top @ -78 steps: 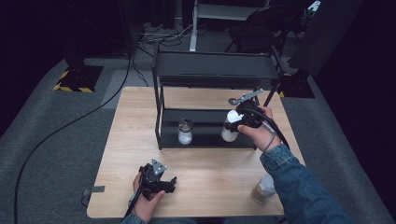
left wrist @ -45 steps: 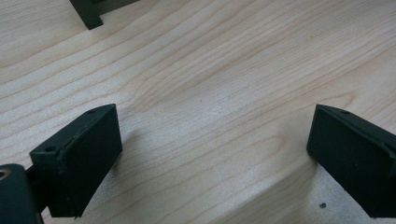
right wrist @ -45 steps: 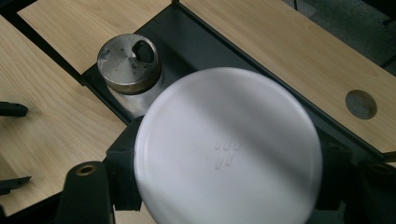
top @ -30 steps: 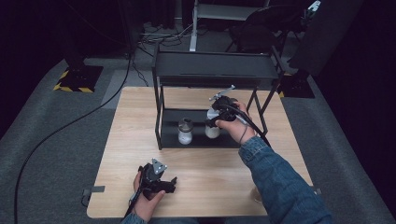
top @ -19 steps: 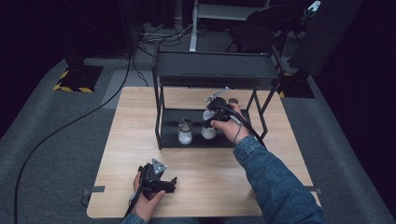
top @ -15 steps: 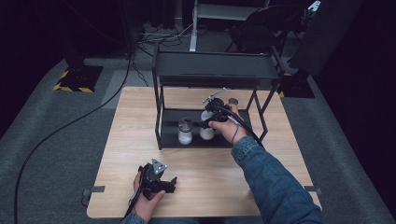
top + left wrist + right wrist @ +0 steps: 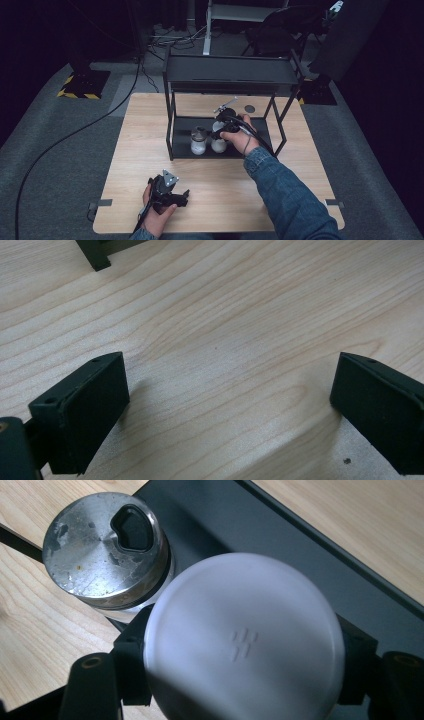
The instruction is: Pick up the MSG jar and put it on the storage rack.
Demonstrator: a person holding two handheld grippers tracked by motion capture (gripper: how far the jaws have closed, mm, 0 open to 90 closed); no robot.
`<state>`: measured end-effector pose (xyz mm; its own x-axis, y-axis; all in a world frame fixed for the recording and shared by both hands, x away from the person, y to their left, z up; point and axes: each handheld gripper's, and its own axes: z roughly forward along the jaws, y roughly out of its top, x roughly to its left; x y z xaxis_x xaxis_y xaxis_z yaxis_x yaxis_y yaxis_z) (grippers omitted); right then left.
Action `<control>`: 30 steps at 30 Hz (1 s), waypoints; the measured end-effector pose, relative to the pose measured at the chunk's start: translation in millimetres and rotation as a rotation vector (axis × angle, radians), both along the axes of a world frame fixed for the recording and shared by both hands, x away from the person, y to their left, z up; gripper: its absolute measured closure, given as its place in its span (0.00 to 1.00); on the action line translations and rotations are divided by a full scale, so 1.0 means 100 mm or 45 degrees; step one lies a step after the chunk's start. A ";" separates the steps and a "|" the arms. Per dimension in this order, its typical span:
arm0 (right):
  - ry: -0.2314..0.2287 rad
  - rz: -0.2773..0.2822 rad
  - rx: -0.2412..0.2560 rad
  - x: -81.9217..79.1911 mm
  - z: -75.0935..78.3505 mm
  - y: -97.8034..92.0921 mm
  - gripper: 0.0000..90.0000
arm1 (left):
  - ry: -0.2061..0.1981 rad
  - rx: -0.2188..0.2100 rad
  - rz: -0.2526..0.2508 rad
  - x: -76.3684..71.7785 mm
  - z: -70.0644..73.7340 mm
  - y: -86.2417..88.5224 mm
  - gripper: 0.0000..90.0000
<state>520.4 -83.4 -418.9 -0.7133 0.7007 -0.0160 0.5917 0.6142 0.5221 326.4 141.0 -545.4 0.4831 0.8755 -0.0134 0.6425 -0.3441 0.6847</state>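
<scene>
A black two-level rack [image 7: 227, 75] stands at the back of the wooden table [image 7: 140, 125]. On its lower shelf [image 7: 260, 132] a glass shaker with a metal lid [image 7: 198, 140] [image 7: 105, 550] stands at the left. Right beside it is a white-capped jar [image 7: 218, 142] [image 7: 242, 635], with my right gripper [image 7: 223, 131] [image 7: 240, 675] shut on it from above. My left gripper [image 7: 167, 192] [image 7: 225, 405] rests open near the table's front edge, bare wood between its jaws.
A small dark round mark [image 7: 249, 108] lies on the table behind the rack. The rack's upright posts [image 7: 170, 125] frame the shelf opening. A black cable [image 7: 65, 142] runs across the grey floor at the left.
My right gripper has carried the white-capped jar leftward and down from the rack's right side onto the lower shelf beside the shaker. The left gripper has stayed put.
</scene>
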 end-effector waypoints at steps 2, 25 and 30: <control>-0.002 0.002 0.006 0.00 0.00 0.00 0.34 | 0.000 0.000 0.000 0.00 0.00 0.00 0.02; -0.067 -0.027 0.138 -0.15 0.21 -0.25 0.14 | 0.001 0.007 -0.004 0.00 0.00 0.00 0.02; -0.100 -0.037 0.168 -0.30 0.35 -0.43 0.14 | 0.002 0.007 -0.004 0.00 0.00 0.00 0.02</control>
<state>490.6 -126.6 -384.1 -0.6927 0.7209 0.0225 0.5624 0.5203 0.6426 326.5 141.3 -545.2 0.4861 0.8738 -0.0093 0.6422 -0.3500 0.6820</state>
